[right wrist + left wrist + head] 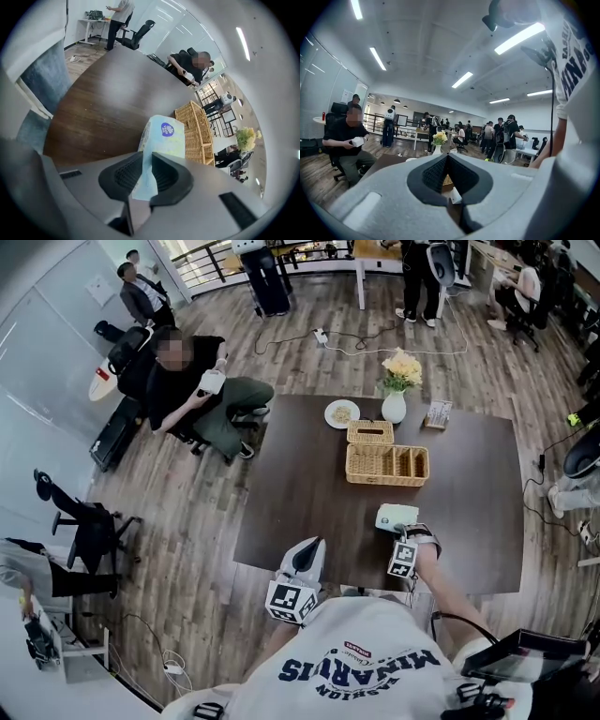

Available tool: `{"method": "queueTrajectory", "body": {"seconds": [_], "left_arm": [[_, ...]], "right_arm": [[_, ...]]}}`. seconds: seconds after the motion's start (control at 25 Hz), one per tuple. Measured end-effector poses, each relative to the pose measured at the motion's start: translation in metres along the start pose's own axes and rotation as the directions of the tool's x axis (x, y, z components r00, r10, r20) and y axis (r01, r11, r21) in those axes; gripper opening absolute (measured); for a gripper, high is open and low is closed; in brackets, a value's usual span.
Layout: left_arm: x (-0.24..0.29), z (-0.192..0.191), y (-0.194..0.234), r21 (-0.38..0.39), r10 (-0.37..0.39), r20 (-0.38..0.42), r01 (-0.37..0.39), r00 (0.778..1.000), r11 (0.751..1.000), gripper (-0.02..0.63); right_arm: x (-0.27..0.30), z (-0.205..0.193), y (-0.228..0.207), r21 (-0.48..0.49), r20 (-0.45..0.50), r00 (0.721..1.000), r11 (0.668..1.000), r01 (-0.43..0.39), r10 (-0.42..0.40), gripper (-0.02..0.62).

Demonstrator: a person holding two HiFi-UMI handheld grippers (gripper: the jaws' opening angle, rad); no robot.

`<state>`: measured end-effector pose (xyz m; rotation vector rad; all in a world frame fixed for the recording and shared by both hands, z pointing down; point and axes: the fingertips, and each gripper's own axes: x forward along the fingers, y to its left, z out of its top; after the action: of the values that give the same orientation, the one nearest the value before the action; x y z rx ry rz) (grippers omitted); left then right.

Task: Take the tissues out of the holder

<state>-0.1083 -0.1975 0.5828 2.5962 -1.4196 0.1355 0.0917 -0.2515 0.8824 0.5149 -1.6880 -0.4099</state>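
A pale green and white tissue pack lies on the dark brown table near its front edge. My right gripper comes down on it from my side. In the right gripper view the pack stretches away from me, and its crimped near end sits pinched in the right gripper. The wicker tissue holder with a slot in its lid stands farther back, apart from the pack. My left gripper hovers at the table's front edge, left of the pack, with the tips of the left gripper together and nothing held.
A wicker basket with compartments stands in front of the holder. Behind them are a white vase of yellow flowers, a small plate and a card stand. A seated person is off the table's far left corner.
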Motion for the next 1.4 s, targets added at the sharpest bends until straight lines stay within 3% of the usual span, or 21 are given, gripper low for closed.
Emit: {"method": "queueTrajectory", "body": {"seconds": [0.24,0.52,0.84,0.92,0.96,1.08,1.16,1.24,1.4], "left_arm": [[0.010,-0.003,-0.001,-0.006,-0.021,-0.007,0.021,1.000,1.000,0.005],[0.014,-0.004,-0.010,-0.006,-0.045,-0.014,0.045,0.999,0.999,0.005],[0.008,-0.003,-0.003,-0.008,-0.027,-0.020,0.026,0.999,1.000,0.005],[0.008,-0.004,-0.004,-0.007,-0.028,-0.021,0.028,0.999,1.000,0.005],[0.009,-0.004,-0.004,-0.006,-0.030,-0.021,0.030,0.999,1.000,0.005],[0.014,-0.003,-0.005,0.005,-0.042,-0.015,0.042,0.999,0.999,0.003],[0.020,-0.001,-0.007,0.016,-0.058,-0.007,0.058,0.998,0.998,0.004],[0.026,0.004,-0.013,0.030,-0.081,0.002,0.081,0.997,0.996,0.005],[0.036,0.017,-0.024,0.069,-0.129,0.025,0.127,0.991,0.990,0.003]], "right_arm": [[-0.007,0.010,0.032,0.082,0.028,0.995,0.992,-0.097,0.095,0.069],[0.002,0.011,0.087,0.177,0.027,0.970,0.954,-0.242,0.242,0.069],[-0.004,0.012,0.085,0.206,0.036,0.971,0.949,-0.238,0.236,0.069],[-0.012,0.019,0.078,0.271,0.090,0.965,0.926,-0.263,0.248,0.069],[-0.020,0.026,0.072,0.333,0.148,0.957,0.899,-0.285,0.249,0.067],[-0.056,0.053,0.033,0.514,0.342,0.924,0.789,-0.336,0.171,0.066],[-0.083,0.064,0.000,0.578,0.422,0.903,0.744,-0.335,0.079,0.066],[-0.115,0.071,-0.036,0.630,0.473,0.881,0.712,-0.310,-0.035,0.060],[-0.191,0.077,-0.103,0.699,0.491,0.820,0.695,-0.168,-0.295,0.046]]}}
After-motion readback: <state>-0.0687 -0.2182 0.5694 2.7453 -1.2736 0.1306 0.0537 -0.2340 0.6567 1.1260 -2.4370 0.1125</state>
